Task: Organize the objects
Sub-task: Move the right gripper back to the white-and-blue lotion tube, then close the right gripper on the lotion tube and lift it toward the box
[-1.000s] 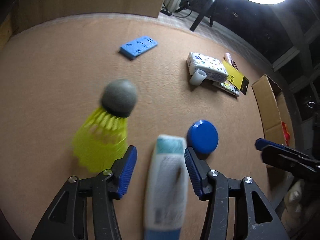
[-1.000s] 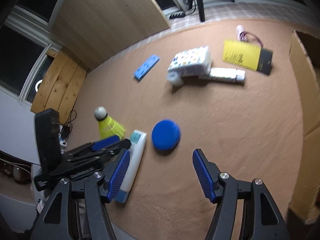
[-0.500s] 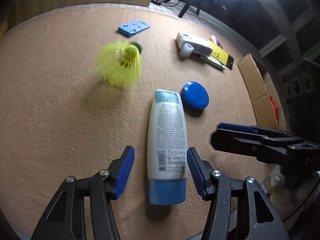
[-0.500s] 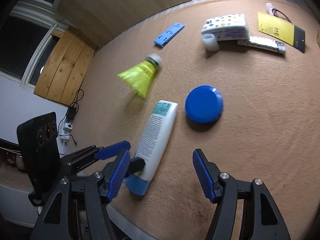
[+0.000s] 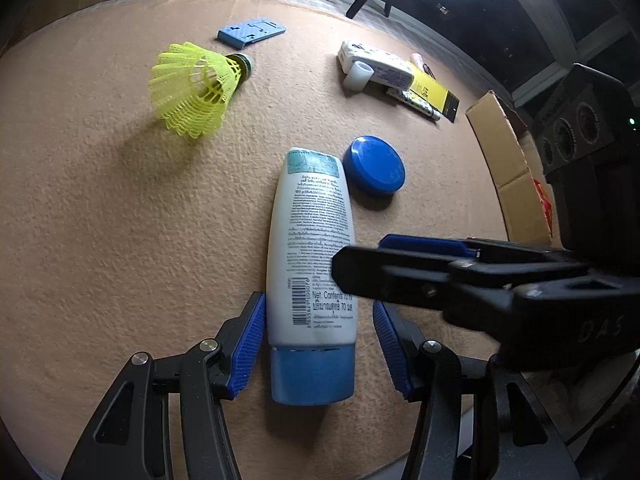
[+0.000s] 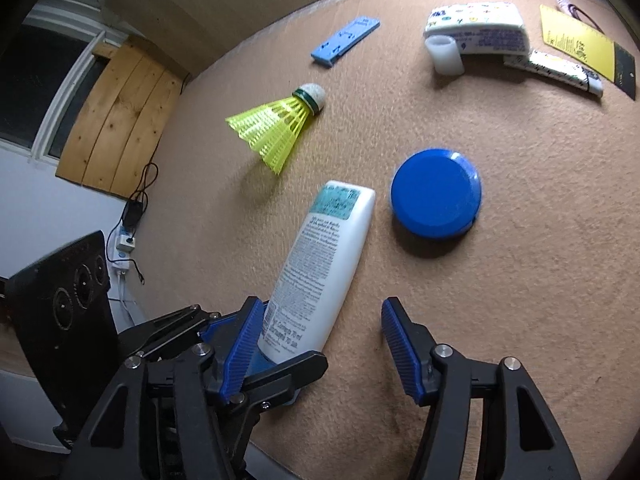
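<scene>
Object in hand: the white plastic lotion tube with a blue flip cap, lying flat on the tan felt-covered bench, print side up, cap end toward the person, crimped teal-labelled end pointing away.

Handling, judged: a soft-walled squeeze tube, probably light. The body should dent under pressure and its smooth skin may slip. The cap is rigid, and the shoulder just above it is the stiffest part of the body, so that looks like the best place to take hold. A hard squeeze mid-body risks forcing the cap.

Left gripper: jaws straddle the tube just above the cap. The left pad looks to be against the tube wall, while a clear gap shows at the right pad, so it is open and not yet clamped.

Right gripper: jaws open, having just narrowed a little. Its left pad sits beside the tube's lower body, right pad well clear; whether that left pad touches, I cannot tell.

Relative to the tube:
- round blue plastic lid, just beside the crimped end, on its right in the left wrist view
- yellow mesh shuttlecock, on its side, beyond and to the left
- flat blue plastic plate, farther beyond
- patterned white pack, far right
- cardboard box, at the bench's right edge
</scene>
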Demonstrator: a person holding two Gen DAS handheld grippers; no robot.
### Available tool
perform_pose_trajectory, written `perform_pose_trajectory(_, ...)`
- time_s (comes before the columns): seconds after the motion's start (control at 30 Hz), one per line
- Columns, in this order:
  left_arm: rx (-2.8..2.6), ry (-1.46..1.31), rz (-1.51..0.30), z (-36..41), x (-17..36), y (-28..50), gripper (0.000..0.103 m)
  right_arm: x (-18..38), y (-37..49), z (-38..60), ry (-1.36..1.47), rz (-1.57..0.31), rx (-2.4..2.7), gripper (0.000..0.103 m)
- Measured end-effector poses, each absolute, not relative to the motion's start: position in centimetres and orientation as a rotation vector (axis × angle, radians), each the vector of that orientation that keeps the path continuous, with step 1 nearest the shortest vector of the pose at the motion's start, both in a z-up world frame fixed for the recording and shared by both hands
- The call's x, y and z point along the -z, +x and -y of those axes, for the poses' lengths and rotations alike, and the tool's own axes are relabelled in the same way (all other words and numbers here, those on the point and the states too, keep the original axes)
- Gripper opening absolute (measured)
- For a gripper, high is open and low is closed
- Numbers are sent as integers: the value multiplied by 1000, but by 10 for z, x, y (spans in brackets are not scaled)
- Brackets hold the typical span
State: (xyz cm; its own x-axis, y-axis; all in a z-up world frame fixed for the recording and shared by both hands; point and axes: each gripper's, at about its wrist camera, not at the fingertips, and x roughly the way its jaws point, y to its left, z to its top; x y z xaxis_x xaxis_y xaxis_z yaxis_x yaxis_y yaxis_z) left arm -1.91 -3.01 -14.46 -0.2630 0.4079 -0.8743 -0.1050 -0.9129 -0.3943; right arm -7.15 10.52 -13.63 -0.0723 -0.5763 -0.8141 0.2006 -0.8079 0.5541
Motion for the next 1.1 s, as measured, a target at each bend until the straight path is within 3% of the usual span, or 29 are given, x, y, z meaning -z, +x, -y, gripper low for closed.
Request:
perform_pose_trajectory(0.1,-2232,-1663,373,28,145,-21,57,139,-70,-102,1691,400,1908,49)
perform_pose_trajectory(0.2,-2218,-1660,370,24,145,-22,50,141,-69,-99,1698,384,1894,46)
perform_pose_trajectory(0.63,-2229,-1623,347,-3,131,-30,42,124,-67,-120,1662,342,1969,44)
perform_pose_trajectory(1.1,-2196,-1455,240,-101,80,-63,39,68,-74,-220,1556,436,2173,44)
